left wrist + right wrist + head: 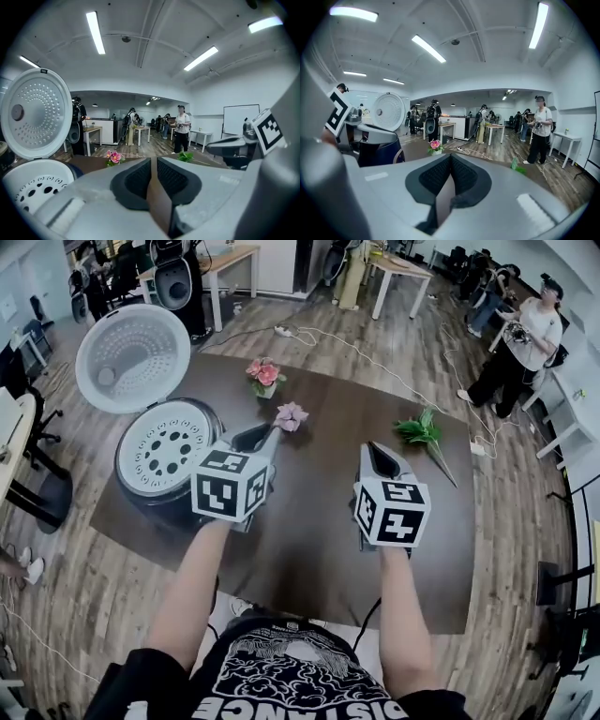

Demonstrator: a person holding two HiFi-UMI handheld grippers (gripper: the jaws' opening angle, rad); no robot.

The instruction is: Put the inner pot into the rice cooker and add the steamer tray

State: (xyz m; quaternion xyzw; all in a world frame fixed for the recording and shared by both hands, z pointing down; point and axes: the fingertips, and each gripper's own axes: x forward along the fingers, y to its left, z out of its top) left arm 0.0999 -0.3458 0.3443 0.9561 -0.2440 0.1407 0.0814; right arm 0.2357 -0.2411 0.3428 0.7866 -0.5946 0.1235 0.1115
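Observation:
The dark rice cooker [150, 501] stands at the table's left end with its white lid [133, 357] swung up and open. A white steamer tray [167, 448] with round holes sits in its mouth; whatever is beneath it is hidden. My left gripper [270, 434] hovers just right of the cooker, jaws together and empty. My right gripper [373, 450] is held over the table's middle, also shut on nothing. In the left gripper view, the lid [35, 112] and tray [33, 183] lie left of the left gripper [153, 161]. From the right gripper [450, 157], the cooker [377, 151] shows at left.
On the dark brown table [319, 549] lie a pink flower bunch [265, 373], a single pink bloom [291, 415] close to the left jaws, and a green sprig [422, 432]. A white cable [337, 341] runs over the floor behind. A person [520, 338] stands at the far right.

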